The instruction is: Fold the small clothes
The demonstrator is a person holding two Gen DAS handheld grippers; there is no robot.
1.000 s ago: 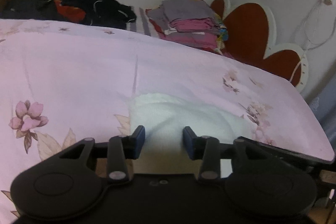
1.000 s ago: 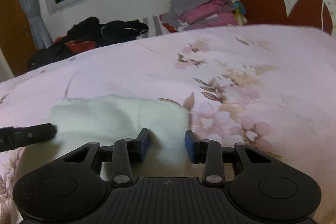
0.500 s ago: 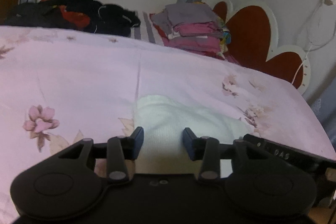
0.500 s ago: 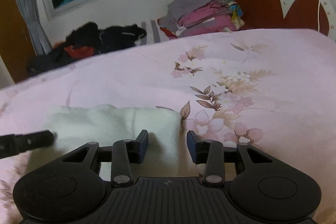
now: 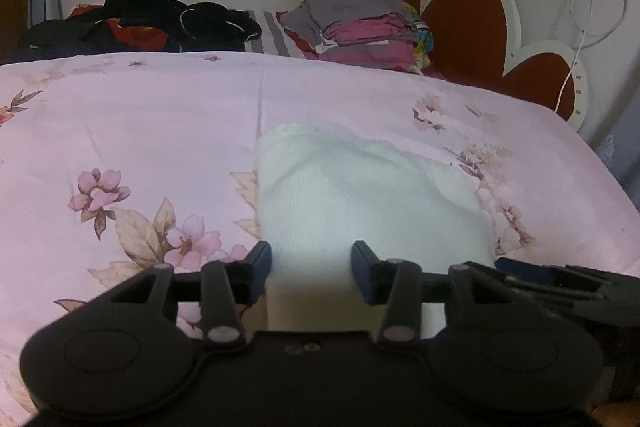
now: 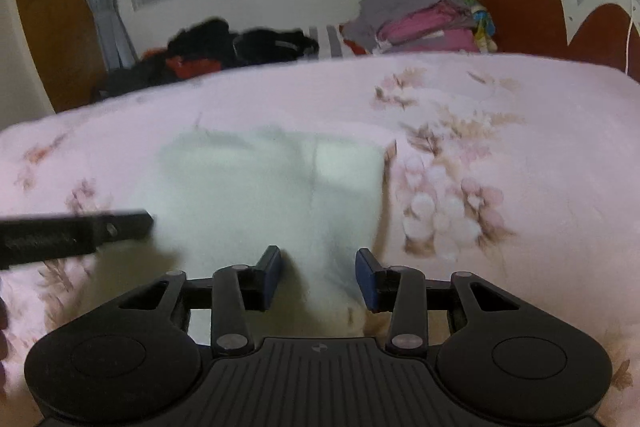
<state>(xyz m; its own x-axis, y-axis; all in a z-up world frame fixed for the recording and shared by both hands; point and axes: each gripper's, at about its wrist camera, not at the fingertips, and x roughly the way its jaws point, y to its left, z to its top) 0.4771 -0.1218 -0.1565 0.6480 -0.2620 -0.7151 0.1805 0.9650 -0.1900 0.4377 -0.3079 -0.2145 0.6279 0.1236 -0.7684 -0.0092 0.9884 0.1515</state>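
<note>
White garment (image 5: 360,195) lies on bed (image 5: 140,131) nr its near edge. Left gripper (image 5: 311,269) jaws opening, garment edge btwn, pads not pressing; right gripper (image 6: 318,277) spread, likewise.

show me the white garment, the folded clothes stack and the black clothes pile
white garment (image 5: 360,187), left wrist view, on the knit middle of its upper layer
folded clothes stack (image 5: 360,27), left wrist view, on a pink layer midway up
black clothes pile (image 6: 248,45), right wrist view, on the dark heap's centre

Cloth (image 6: 256,187): white, lying folded on the pink floral bedspread (image 6: 520,147).
Right gripper (image 6: 318,273): hovering at the cloth's near edge, jaws apart, cloth showing between them.
Left gripper (image 6: 120,225): reaching in from the left.
</note>
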